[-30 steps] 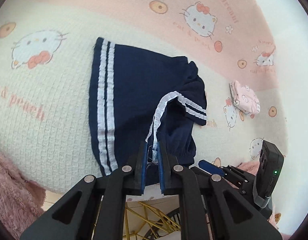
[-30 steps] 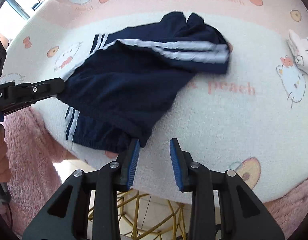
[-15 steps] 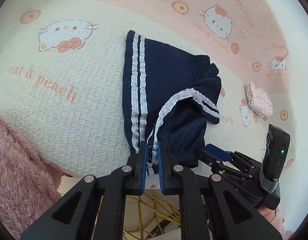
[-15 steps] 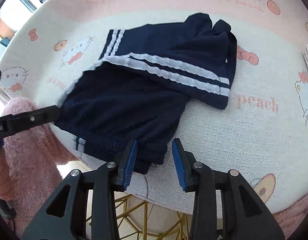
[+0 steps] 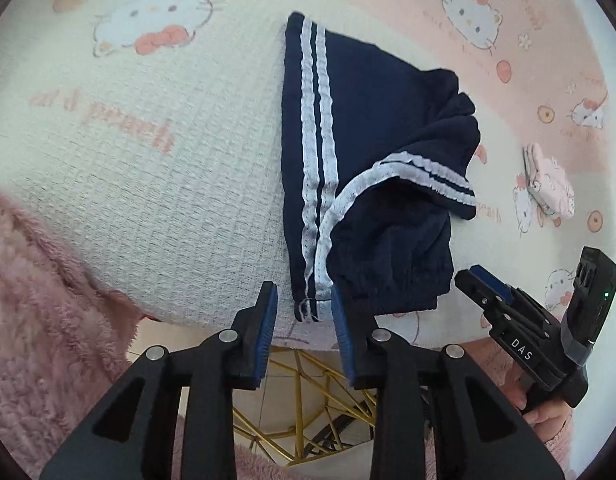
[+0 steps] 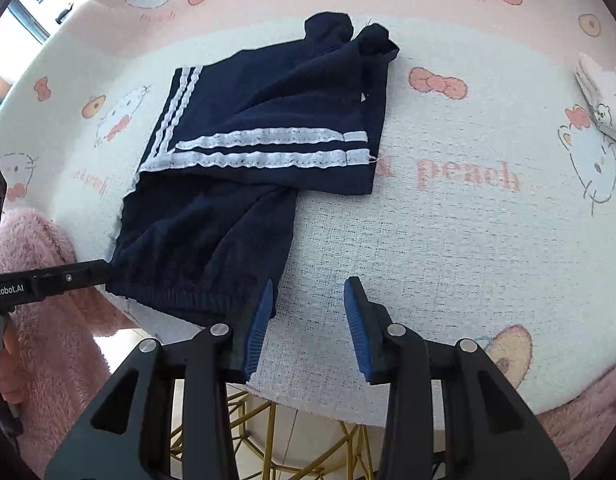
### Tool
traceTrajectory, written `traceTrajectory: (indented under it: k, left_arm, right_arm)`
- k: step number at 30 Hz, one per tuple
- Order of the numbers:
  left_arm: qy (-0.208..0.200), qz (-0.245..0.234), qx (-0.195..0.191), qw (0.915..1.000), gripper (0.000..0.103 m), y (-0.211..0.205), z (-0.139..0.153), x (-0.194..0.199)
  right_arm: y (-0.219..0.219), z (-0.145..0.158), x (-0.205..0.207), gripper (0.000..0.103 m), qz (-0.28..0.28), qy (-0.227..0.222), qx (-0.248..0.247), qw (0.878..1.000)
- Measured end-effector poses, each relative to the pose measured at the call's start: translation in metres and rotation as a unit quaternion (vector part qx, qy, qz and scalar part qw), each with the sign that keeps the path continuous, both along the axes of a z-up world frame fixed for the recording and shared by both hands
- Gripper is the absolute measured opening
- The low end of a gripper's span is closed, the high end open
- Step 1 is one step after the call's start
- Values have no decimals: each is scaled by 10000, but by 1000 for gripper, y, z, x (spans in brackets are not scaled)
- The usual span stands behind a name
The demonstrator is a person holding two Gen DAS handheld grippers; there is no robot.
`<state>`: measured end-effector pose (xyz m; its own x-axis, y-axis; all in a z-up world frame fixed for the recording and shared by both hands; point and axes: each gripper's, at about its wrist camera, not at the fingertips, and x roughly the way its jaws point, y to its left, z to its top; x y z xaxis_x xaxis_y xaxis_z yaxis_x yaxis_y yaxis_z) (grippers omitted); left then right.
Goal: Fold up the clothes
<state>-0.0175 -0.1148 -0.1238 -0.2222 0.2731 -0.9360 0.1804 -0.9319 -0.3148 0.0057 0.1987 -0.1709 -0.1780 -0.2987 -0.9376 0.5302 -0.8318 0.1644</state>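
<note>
Navy shorts (image 5: pixel 367 100) with white double stripes lie half folded on the Hello Kitty tablecloth (image 5: pixel 168 160), near its front edge. My left gripper (image 5: pixel 304 312) points down at the table edge and its jaws are opening. The striped hem corner (image 5: pixel 308 304) lies between the blue pads, which are not pressing on it. In the right wrist view the shorts (image 6: pixel 248 220) show a leg laid across the body. My right gripper (image 6: pixel 308 316) stands open over bare cloth. Its left finger (image 6: pixel 260 320) is beside the elastic waistband (image 6: pixel 180 300).
A small folded pink-and-white garment (image 5: pixel 547 184) lies at the far right of the table. Pink fuzzy fabric (image 5: pixel 40 320) hangs beside the front edge, and a gold wire frame (image 5: pixel 308 420) shows below it. The right gripper (image 5: pixel 483 284) is just right of the waistband.
The left jaws have parted and released the striped corner, and the lifted leg now lies flat on the shorts. The waistband no longer sits between the right fingers.
</note>
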Motion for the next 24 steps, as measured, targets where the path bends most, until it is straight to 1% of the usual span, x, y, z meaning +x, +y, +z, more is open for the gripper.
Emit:
traceTrajectory:
  k: [2,4,6,7,8,9,10,11,12,14,15,16,17,18,19,20,22,24]
  left_arm:
    - [286,-176,-104,9994,30,6,10,0]
    - [368,-404,31,9985,29,15,9,-7]
    - [259,-623,64,9977,26,27,-1,-10]
    - [161,-708,-38,9974,23,31,-8,-11]
    - [23,-769,-227,9968,22,34,-16,-11]
    - [-137,-771,-396,9961,22,33,-24,-11]
    - [-289,-672,-373,9966,23,28,-30,-11]
    - [-374,-525,-206,9977,23,21,-32,-10]
    - [-376,-418,-175,9983,24,16,-30,-11]
    - [-116,-437,-376,9983,24,17,-16,-11]
    - [18,-520,-370,9980,24,20,-11,-12]
    - [56,-607,-346,9975,24,25,-9,-14]
    - [-10,-660,-452,9968,24,28,-9,-15]
    - [-80,-691,-674,9953,24,32,-7,-16]
    - [-13,-757,-820,9937,24,37,-2,-17]
    - [152,-860,-875,9923,24,42,6,-17]
    - [509,-1148,-879,9882,24,54,23,-21]
    - [831,-1456,-778,9828,24,69,32,-33]
  right_arm:
    - [-1,4,2,37,39,8,-208,9998]
    - [-12,5,3,37,163,20,-328,9993]
    - [-24,1,5,37,371,-35,-208,9991]
    - [-29,-6,5,37,449,-63,1,9990]
    - [-33,-14,5,37,519,-91,249,9983]
    - [-32,-16,4,37,538,-67,239,9982]
    - [-29,-15,3,37,489,-91,245,9985]
    - [-25,-13,2,37,425,-131,277,9986]
    - [-22,-11,1,37,381,-83,352,9986]
    - [-16,-5,2,37,352,176,495,9980]
    - [-14,-3,3,37,352,271,516,9977]
    - [-15,-1,4,37,361,257,421,9981]
    - [-17,-3,4,37,381,184,414,9982]
    - [-20,-6,4,37,404,103,444,9981]
    - [-23,-9,3,37,426,22,473,9980]
    - [-23,-9,2,37,372,11,490,9981]
    - [-12,0,-6,37,82,-43,191,9998]
    - [6,12,-21,37,-348,-29,-139,9993]
